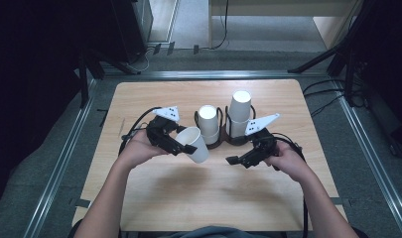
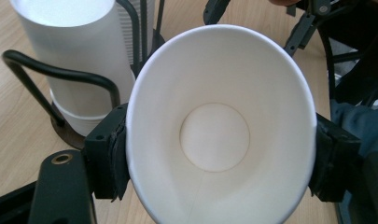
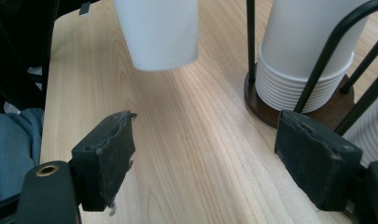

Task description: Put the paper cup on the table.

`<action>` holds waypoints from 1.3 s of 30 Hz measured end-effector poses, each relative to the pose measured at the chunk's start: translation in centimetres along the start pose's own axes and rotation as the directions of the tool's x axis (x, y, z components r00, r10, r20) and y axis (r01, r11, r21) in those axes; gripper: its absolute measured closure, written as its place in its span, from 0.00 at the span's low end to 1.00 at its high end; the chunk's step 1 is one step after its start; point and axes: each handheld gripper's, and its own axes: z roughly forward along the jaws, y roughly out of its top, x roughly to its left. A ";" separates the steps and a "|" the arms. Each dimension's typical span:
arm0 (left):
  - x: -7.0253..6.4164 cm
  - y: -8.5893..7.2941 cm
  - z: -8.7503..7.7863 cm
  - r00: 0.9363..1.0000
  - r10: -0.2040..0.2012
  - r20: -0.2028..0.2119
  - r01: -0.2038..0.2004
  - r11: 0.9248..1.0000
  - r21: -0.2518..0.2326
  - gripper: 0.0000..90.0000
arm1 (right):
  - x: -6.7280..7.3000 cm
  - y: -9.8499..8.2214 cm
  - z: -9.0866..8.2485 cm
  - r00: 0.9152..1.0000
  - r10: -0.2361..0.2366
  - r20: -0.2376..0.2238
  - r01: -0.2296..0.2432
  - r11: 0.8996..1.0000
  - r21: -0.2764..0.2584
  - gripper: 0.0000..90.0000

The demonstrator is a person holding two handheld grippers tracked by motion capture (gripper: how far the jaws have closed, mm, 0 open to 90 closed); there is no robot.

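Left gripper view: cup's (image 2: 214,135) inside bottom.

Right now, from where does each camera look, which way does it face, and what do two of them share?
High view: above the person's side, facing forward and down on the table; both forearms, the left gripper and the right gripper show.
Left gripper view: on the left gripper, looking into the cup clamped between its fingers.
Right gripper view: on the right gripper, over the table between its open fingers.
Shared: the held cup and the rack of stacked cups show in both gripper views.
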 end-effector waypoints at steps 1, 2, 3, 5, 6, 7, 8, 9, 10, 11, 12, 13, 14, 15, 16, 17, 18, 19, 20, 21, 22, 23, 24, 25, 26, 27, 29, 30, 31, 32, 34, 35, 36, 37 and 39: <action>0.1 -0.2 -0.3 1.000 -0.002 -0.007 0.002 1.000 -0.002 0.26 | -0.1 0.0 0.0 1.000 0.003 0.003 -0.003 1.000 -0.002 0.22; 0.1 -0.3 -0.5 1.000 -0.007 -0.011 0.007 1.000 -0.004 0.26 | -0.1 0.0 -0.1 1.000 -0.001 0.008 0.001 1.000 -0.001 0.22; 0.2 -0.4 -0.8 1.000 -0.005 -0.018 0.005 1.000 -0.002 0.26 | -0.2 0.0 -0.1 1.000 -0.005 0.011 0.005 1.000 0.000 0.22; 0.3 -0.7 -1.3 0.999 -0.011 -0.040 0.011 1.000 0.004 0.26 | -0.3 -0.1 -0.2 1.000 -0.013 0.016 0.013 1.000 0.003 0.22; 0.4 -0.8 -1.5 0.999 -0.016 -0.045 0.016 1.000 0.004 0.26 | -0.4 -0.1 -0.2 1.000 -0.018 0.019 0.018 1.000 0.003 0.22; 0.5 -1.0 -1.7 0.998 -0.025 -0.053 0.025 1.000 0.000 0.26 | -0.5 -0.1 -0.2 1.000 -0.018 0.021 0.018 1.000 0.006 0.22; 0.7 -1.2 -2.0 0.998 -0.031 -0.058 0.031 1.000 -0.002 0.26 | -0.5 -0.1 -0.3 1.000 -0.016 0.022 0.016 1.000 0.006 0.22; 0.8 -1.3 -2.2 0.997 -0.036 -0.066 0.036 0.999 -0.002 0.26 | -0.6 -0.2 -0.3 1.000 -0.016 0.020 0.016 1.000 0.005 0.22; 0.9 -1.5 -2.5 0.996 -0.040 -0.076 0.041 0.999 0.003 0.26 | -0.7 -0.2 -0.3 1.000 -0.017 0.021 0.017 1.000 0.003 0.22; 1.0 -1.6 -2.6 0.996 -0.044 -0.079 0.045 0.999 0.005 0.26 | -0.7 -0.2 -0.3 1.000 -0.016 0.021 0.016 1.000 0.001 0.22; 1.1 -1.8 -2.8 0.995 -0.044 -0.090 0.045 0.999 0.011 0.26 | -0.7 -0.2 -0.3 1.000 -0.017 0.021 0.017 1.000 0.000 0.22; 1.2 -1.9 -2.9 0.994 -0.046 -0.095 0.047 0.999 0.011 0.26 | -0.8 -0.1 -0.3 1.000 -0.016 0.021 0.016 1.000 -0.001 0.22; 1.3 -2.1 -3.0 0.994 -0.052 -0.096 0.053 0.999 0.011 0.26 | -0.8 -0.1 -0.4 1.000 -0.016 0.020 0.016 1.000 -0.001 0.22; 1.5 -2.3 -3.1 0.994 -0.053 -0.091 0.054 0.999 0.004 0.26 | -0.8 -0.1 -0.3 1.000 -0.015 0.021 0.015 1.000 -0.002 0.22; 1.6 -2.5 -3.2 0.994 -0.054 -0.091 0.054 0.999 0.001 0.26 | -0.8 -0.2 -0.3 1.000 -0.014 0.018 0.014 1.000 -0.002 0.22; 1.7 -2.6 -3.3 0.994 -0.058 -0.096 0.058 0.998 -0.001 0.26 | -0.9 -0.2 -0.3 1.000 -0.013 0.016 0.013 1.000 -0.003 0.22; 1.9 -2.8 -3.4 0.993 -0.062 -0.105 0.063 0.998 0.007 0.26 | -0.9 -0.2 -0.3 1.000 -0.010 0.015 0.010 1.000 -0.003 0.22; 2.1 -2.8 -3.4 0.991 -0.068 -0.112 0.069 0.998 0.006 0.26 | -1.0 -0.3 -0.3 1.000 -0.006 0.016 0.006 1.000 -0.004 0.22; 2.3 -3.0 -3.6 0.990 -0.072 -0.125 0.074 0.997 0.010 0.26 | -1.0 -0.3 -0.3 1.000 -0.004 0.015 0.004 1.000 -0.002 0.22; 2.6 -3.2 -3.7 0.986 -0.081 -0.145 0.084 0.996 0.015 0.26 | -1.1 -0.4 -0.3 1.000 -0.005 0.016 0.005 1.000 -0.004 0.22; 2.8 -3.3 -3.7 0.983 -0.095 -0.158 0.098 0.995 0.015 0.26 | -1.2 -0.4 -0.3 1.000 -0.003 0.018 0.003 1.000 -0.005 0.22; 3.0 -3.5 -3.8 0.981 -0.099 -0.170 0.103 0.995 0.017 0.26 | -1.2 -0.4 -0.3 1.000 -0.005 0.020 0.005 1.000 -0.006 0.22; 3.2 -3.7 -3.9 0.976 -0.109 -0.187 0.114 0.993 0.019 0.26 | -1.2 -0.4 -0.3 1.000 -0.005 0.020 0.005 1.000 -0.007 0.22; 3.4 -3.9 -4.0 0.973 -0.114 -0.199 0.121 0.992 0.024 0.26 | -1.2 -0.4 -0.3 1.000 -0.003 0.020 0.003 1.000 -0.008 0.22; 3.6 -4.0 -4.1 0.970 -0.123 -0.209 0.130 0.991 0.022 0.26 | -1.2 -0.4 -0.3 1.000 -0.002 0.021 0.003 1.000 -0.009 0.22; 3.8 -4.2 -4.2 0.968 -0.128 -0.215 0.135 0.991 0.020 0.26 | -1.2 -0.4 -0.3 1.000 -0.002 0.021 0.002 1.000 -0.009 0.22; 4.2 -4.5 -4.4 0.961 -0.141 -0.238 0.150 0.989 0.019 0.26 | -1.2 -0.5 -0.3 1.000 -0.003 0.022 0.003 1.000 -0.008 0.22; 4.4 -4.7 -4.5 0.956 -0.151 -0.250 0.161 0.987 0.018 0.26 | -1.2 -0.5 -0.3 1.000 -0.006 0.021 0.006 1.000 -0.007 0.22; 4.7 -4.9 -4.5 0.948 -0.165 -0.271 0.176 0.984 0.020 0.26 | -1.2 -0.5 -0.3 1.000 -0.006 0.020 0.006 1.000 -0.005 0.22; 4.8 -5.1 -4.5 0.943 -0.168 -0.287 0.183 0.983 0.024 0.26 | -1.2 -0.5 -0.2 1.000 -0.009 0.022 0.009 1.000 -0.005 0.22; 5.4 -5.4 -4.5 0.929 -0.192 -0.316 0.213 0.976 0.034 0.26 | -1.1 -0.4 -0.2 1.000 -0.011 0.020 0.011 1.000 -0.004 0.22; 5.6 -5.6 -4.6 0.926 -0.194 -0.323 0.217 0.976 0.034 0.26 | -1.1 -0.4 -0.2 1.000 -0.013 0.021 0.014 1.000 -0.004 0.22; 5.8 -5.8 -4.7 0.920 -0.207 -0.332 0.230 0.973 0.031 0.26 | -1.0 -0.4 -0.1 1.000 -0.014 0.021 0.015 1.000 -0.006 0.22; 6.0 -5.9 -4.7 0.917 -0.213 -0.337 0.237 0.971 0.030 0.26 | -1.0 -0.4 -0.1 1.000 -0.016 0.019 0.016 1.000 -0.006 0.22; 6.5 -6.2 -4.9 0.906 -0.234 -0.352 0.260 0.965 0.029 0.26 | -1.0 -0.4 -0.1 1.000 -0.019 0.022 0.019 1.000 -0.006 0.22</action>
